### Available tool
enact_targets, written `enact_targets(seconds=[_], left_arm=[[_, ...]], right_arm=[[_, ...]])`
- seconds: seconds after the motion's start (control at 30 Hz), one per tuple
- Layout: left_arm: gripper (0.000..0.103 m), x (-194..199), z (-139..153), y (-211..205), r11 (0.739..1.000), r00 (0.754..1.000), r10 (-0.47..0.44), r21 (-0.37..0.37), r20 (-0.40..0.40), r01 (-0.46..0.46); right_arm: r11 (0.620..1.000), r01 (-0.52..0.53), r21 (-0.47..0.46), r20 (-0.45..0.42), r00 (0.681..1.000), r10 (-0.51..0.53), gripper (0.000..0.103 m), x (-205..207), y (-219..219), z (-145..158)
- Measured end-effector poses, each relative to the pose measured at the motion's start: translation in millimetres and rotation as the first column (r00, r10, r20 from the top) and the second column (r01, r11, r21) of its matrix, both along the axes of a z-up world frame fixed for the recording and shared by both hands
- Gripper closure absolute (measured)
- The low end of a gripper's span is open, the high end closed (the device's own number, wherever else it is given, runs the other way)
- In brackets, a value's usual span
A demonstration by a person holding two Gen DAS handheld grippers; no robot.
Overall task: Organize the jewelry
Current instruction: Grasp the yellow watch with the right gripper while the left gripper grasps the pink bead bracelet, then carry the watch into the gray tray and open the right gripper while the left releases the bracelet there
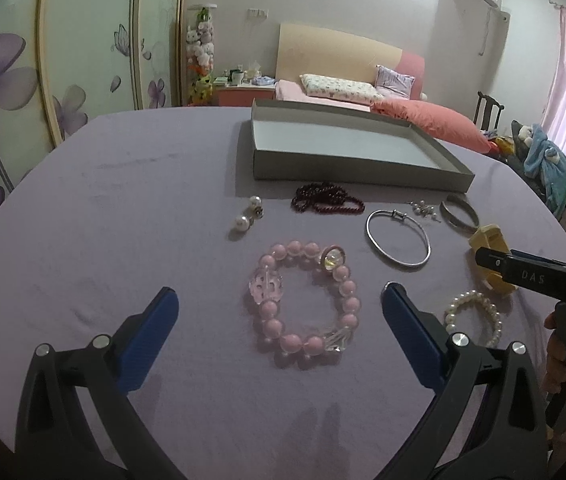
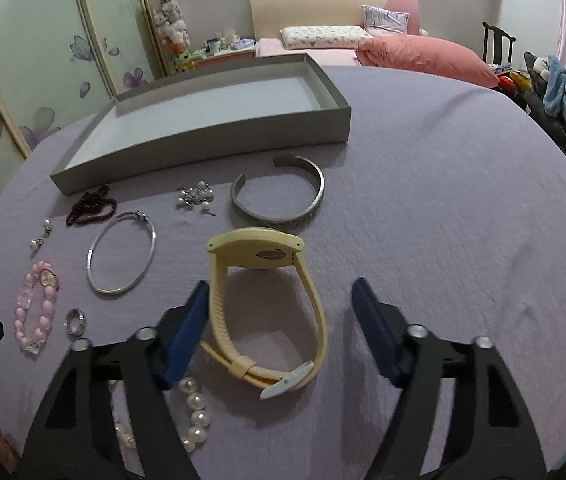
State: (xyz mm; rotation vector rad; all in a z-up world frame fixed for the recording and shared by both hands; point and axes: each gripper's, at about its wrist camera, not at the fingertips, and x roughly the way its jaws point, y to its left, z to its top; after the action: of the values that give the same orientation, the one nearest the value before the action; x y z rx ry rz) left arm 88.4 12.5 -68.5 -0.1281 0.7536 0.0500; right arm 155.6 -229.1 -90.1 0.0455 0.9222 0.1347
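Observation:
My left gripper hangs open over the purple cloth. A pink bead bracelet lies flat between its blue fingers, touching neither. My right gripper is open around a yellow wristwatch that stands on its side. The watch strap runs close beside the left finger; the right finger is well clear of it. An open grey box lies beyond, with nothing in it. In the left wrist view the watch shows at the right, partly behind the other gripper's black body.
On the cloth lie a thin silver bangle, a silver cuff, dark red beads, pearl earrings, small stud earrings, a ring and a pearl bracelet. A bed and wardrobe stand behind.

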Motion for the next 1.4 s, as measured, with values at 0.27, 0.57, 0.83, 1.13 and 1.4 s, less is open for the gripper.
enact_targets(seconds=[0.27,0.57,0.83,1.13,1.4], left_arm=[[0.006,12.3,-6.4,6.6,1.0,0.999,0.007,-0.014,-0.04,-0.008],[0.047,30.5,-17.3,9.6,1.0,0.994,-0.004,-0.007,-0.109,0.004],[0.066,37.9,-20.0,3.1,0.999,0.992,-0.005,0.036,-0.126,0.01],[0.078,36.6,-20.8,-7.2,0.995,0.991,-0.019,0.095,-0.134,0.032],[0.081,29.6,-12.8,3.7,0.999,0.996,-0.04,0.016,-0.082,0.041]], right_arm=[[1.0,-0.004,-0.01,0.039,0.999,0.005,0.063,-16.7,0.8,4.7],[1.0,0.0,0.011,0.038,0.999,0.0,0.063,1.9,0.6,15.3],[1.0,0.001,0.018,0.038,0.999,-0.002,0.063,9.1,-0.5,16.1],[1.0,0.004,0.025,0.039,0.999,-0.005,0.063,11.3,-1.6,14.9],[0.999,0.007,0.038,0.049,0.999,-0.009,0.063,9.7,-5.3,17.5]])
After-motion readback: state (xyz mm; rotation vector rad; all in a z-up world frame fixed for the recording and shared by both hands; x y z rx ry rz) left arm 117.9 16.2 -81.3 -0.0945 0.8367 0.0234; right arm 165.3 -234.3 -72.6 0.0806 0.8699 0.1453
